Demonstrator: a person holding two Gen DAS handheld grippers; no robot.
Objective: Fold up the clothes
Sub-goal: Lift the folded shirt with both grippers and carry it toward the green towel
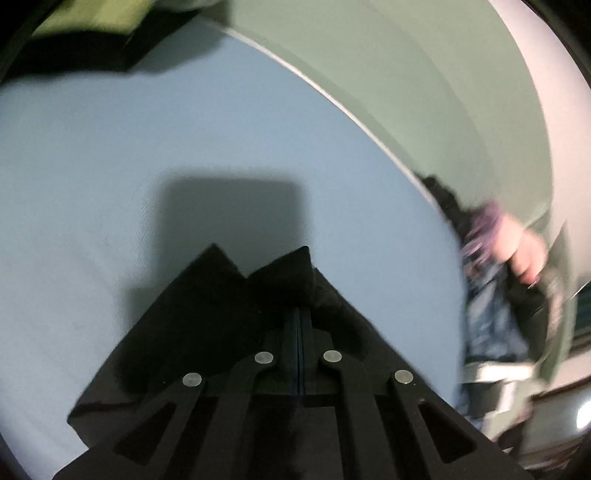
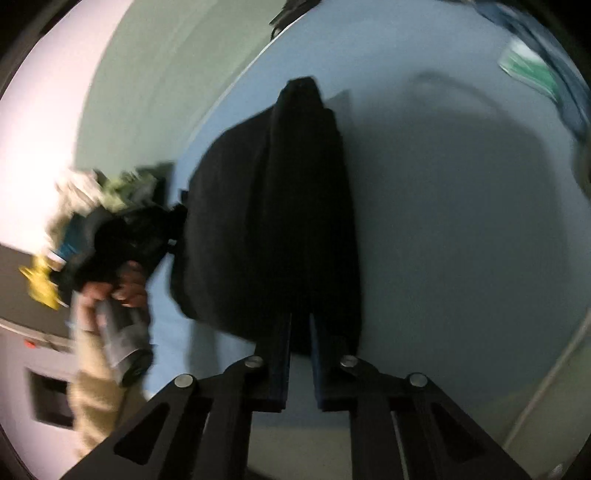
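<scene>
A black garment (image 1: 221, 314) is bunched around my left gripper (image 1: 299, 310), whose jaws are closed tight on a fold of it just above the light blue table (image 1: 147, 147). In the right wrist view the same black garment (image 2: 266, 221) stretches away from my right gripper (image 2: 301, 317) in a long folded band, held off the table (image 2: 443, 258). Its jaws stand a narrow gap apart with the dark cloth pinched between them. At the left of that view a person's hand (image 2: 125, 291) holds the other gripper at the garment's far end. The picture is blurred.
A green and black pile of clothes (image 1: 92, 29) lies at the table's far left corner. Patterned blue cloth (image 1: 491, 325) hangs by the right edge near a hand (image 1: 524, 251). A green-and-white item (image 2: 535, 70) lies at the far right. A pale green wall (image 1: 406, 74) runs behind the table.
</scene>
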